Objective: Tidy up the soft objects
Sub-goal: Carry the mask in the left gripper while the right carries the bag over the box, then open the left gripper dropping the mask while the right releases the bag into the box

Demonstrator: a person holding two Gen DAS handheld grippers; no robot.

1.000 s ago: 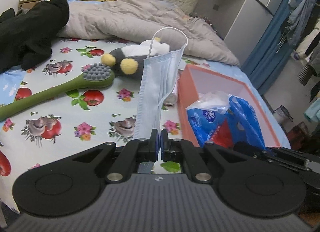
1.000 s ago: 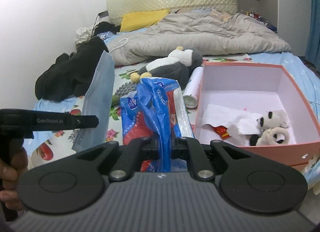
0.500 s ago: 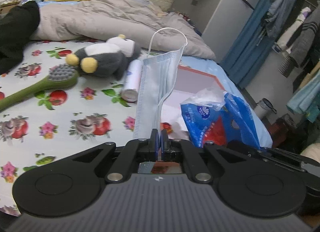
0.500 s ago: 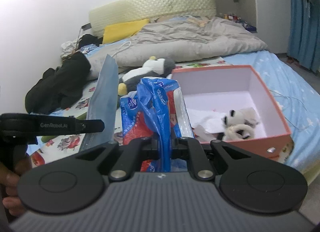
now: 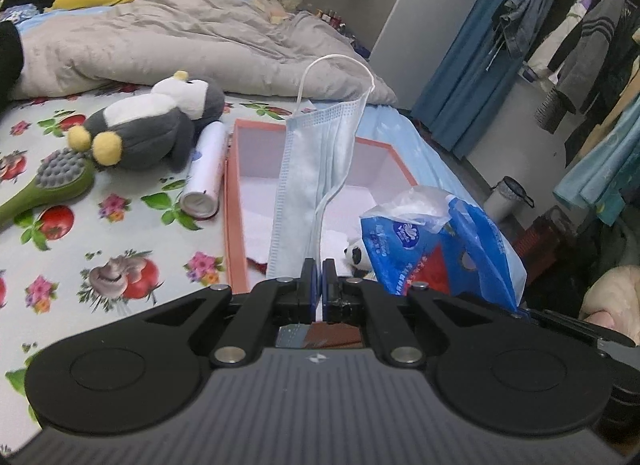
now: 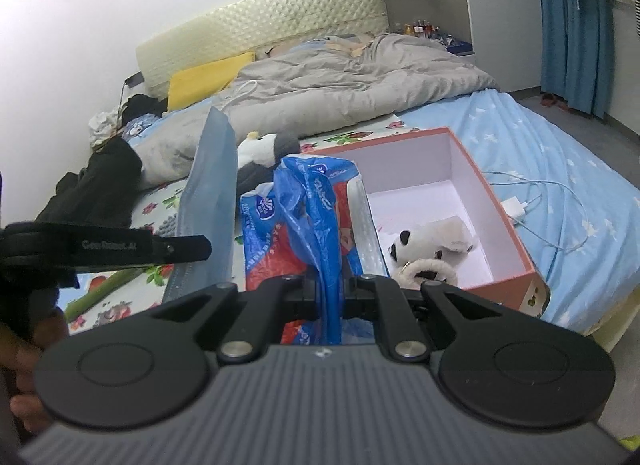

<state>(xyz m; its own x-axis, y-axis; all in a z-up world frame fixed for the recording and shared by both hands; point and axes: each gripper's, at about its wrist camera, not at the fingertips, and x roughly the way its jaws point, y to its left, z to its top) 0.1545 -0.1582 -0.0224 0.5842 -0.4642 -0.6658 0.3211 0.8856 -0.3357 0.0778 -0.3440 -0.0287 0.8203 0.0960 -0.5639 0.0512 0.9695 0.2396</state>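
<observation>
Between the left tool's [image 5: 319, 271] pads, a face mask [image 5: 316, 169].

Open box [image 6: 516, 241] far half bare, panda plush [image 6: 424, 253] filling near corner, spray can [image 5: 204, 173] alongside outside

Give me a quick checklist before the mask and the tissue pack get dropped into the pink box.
1. Left gripper shut on face mask: ok.
2. Right gripper shut on tissue pack: ok.
3. Pink box open, free floor space: ok.
4. Panda plush already in the box: ok.
5. Mask fully over the box: cannot tell.
6. Penguin plush still outside the box: not ok.
</observation>
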